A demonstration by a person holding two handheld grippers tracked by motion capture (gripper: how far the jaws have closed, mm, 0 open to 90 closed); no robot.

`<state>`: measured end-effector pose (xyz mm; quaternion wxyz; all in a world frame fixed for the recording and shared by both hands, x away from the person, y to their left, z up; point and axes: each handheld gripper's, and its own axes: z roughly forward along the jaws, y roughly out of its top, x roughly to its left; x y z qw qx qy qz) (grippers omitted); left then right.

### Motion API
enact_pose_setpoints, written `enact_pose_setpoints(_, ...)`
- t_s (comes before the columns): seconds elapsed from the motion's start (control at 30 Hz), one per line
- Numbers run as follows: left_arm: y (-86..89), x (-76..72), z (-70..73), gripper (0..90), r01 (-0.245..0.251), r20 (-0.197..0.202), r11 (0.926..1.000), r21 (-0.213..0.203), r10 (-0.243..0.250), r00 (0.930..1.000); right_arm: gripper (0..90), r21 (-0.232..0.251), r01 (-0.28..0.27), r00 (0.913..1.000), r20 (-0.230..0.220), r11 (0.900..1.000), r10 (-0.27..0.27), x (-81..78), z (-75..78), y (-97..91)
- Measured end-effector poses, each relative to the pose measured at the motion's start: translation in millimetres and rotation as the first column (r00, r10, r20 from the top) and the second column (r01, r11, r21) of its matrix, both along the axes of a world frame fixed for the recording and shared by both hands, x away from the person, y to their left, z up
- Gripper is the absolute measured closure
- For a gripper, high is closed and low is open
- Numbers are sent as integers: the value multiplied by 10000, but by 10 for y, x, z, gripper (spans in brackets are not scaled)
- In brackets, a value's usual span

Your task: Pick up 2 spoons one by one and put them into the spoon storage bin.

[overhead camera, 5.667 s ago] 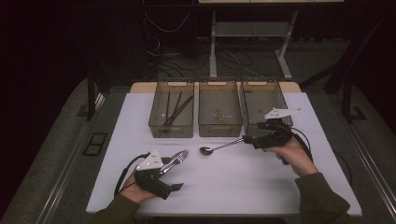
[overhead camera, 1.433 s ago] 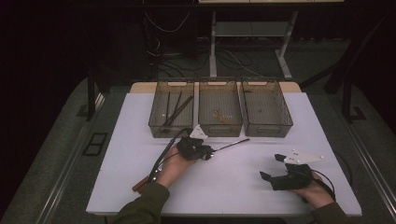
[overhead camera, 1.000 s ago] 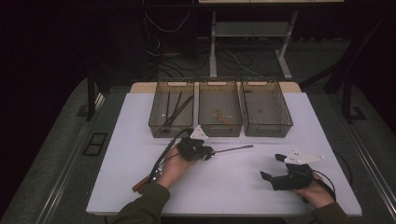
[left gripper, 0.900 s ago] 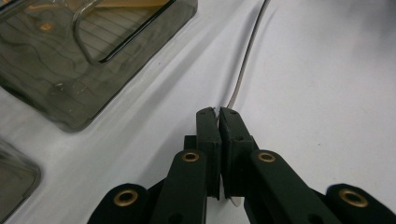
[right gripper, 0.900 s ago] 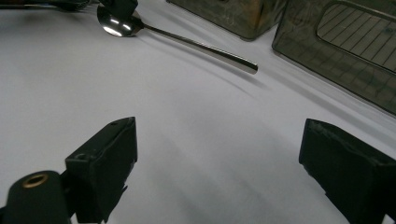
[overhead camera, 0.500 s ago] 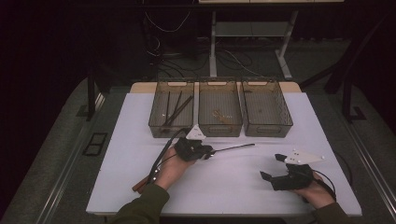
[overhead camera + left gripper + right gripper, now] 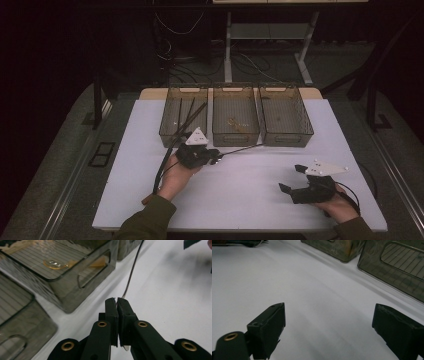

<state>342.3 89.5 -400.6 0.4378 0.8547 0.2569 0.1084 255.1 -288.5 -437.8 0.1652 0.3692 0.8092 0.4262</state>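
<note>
A thin, dark utensil (image 7: 240, 149) is pinched at one end between the pressed-together jaws of the left gripper (image 7: 216, 156), its long stem running out ahead of them just in front of the middle bin (image 7: 235, 137). Well off to the side, the right gripper (image 7: 292, 179) rests on the white table (image 7: 240, 200), jaws wide apart and holding nothing.

Both claws matte black plastic, blocky bodies. Left claw (image 7: 218, 156) and right claw (image 7: 292, 179) each carry pale grey three-cornered plate on top, small dark dots near corners. Brass-coloured rivets at jaw pivots, ringed like eyelets. Jaw arms flat, rounded at joints; pads thick, square-cut, edges a bit scuffed. Thin black cable trails off each claw body. Person wears dark olive-green long sleeves (image 7: 148, 220), cuffs reaching wrist.
</note>
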Motion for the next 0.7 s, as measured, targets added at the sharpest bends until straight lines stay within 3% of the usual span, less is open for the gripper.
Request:
enact_pose_setpoints(0.23,99,52,75,871,-402,4,9986,-341,402,9992,117,2,25,10000,3,10000,-25,5,-2,-3)
enact_pose_setpoints(0.7,32,317,232,871,-744,196,9960,-485,754,9970,117,63,33,10000,46,10000,-34,5,3,-20)
